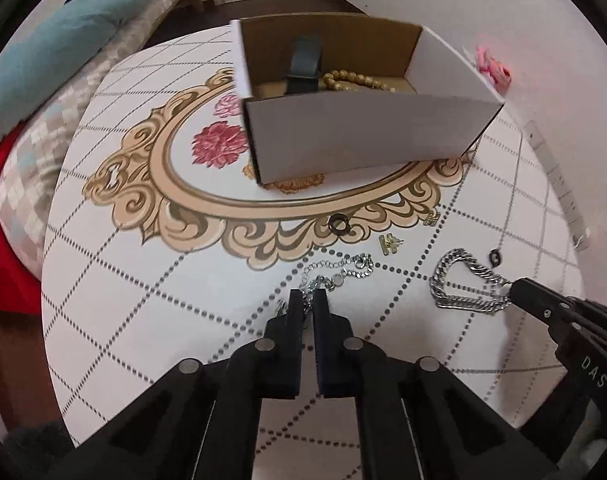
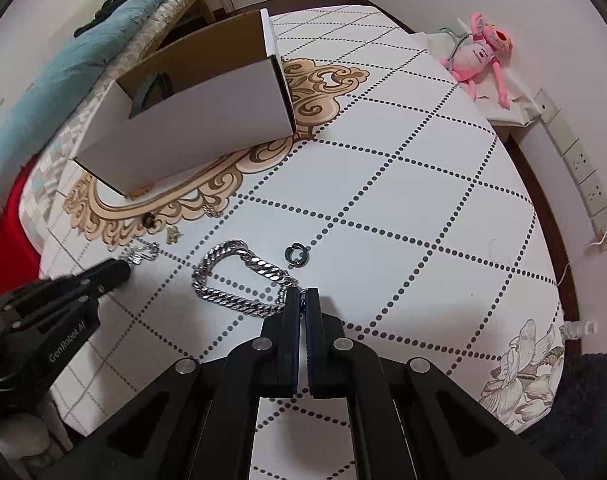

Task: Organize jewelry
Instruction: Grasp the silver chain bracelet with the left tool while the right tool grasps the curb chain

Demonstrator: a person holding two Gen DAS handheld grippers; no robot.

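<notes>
Progress: partly done. The cardboard box [image 1: 367, 136] sits at about 12 o'clock in the left wrist view and already holds a dark watch [image 1: 303, 65] and a gold bead bracelet [image 1: 357, 80]. Remaining loose on the table [image 2: 383, 184], judged from what lies out:

- thin silver chain [image 1: 339, 274], at the left gripper [image 1: 308, 294]. Jaws narrow, and they appear closed on one end of the chain.
- thick silver chain bracelet [image 2: 239, 280], at the right gripper [image 2: 302, 294]. Jaws narrow, seemingly pinching the bracelet's near end.
- black ring [image 1: 338, 225], at 12 o'clock from the left gripper, near the box.
- two small gold earrings [image 1: 389, 243] [image 1: 431, 218], at about 1 o'clock from the left gripper.
- small dark hoop [image 2: 294, 255], just beyond the right gripper at 12 o'clock.

Estimate: two items boxed, six outstanding; both chains look ready to be lifted towards the box.

Writing: "GenRobot.AI" on the left gripper's body in the right wrist view; "DAS" on the right gripper's body in the left wrist view. Nothing legible on the box.
</notes>
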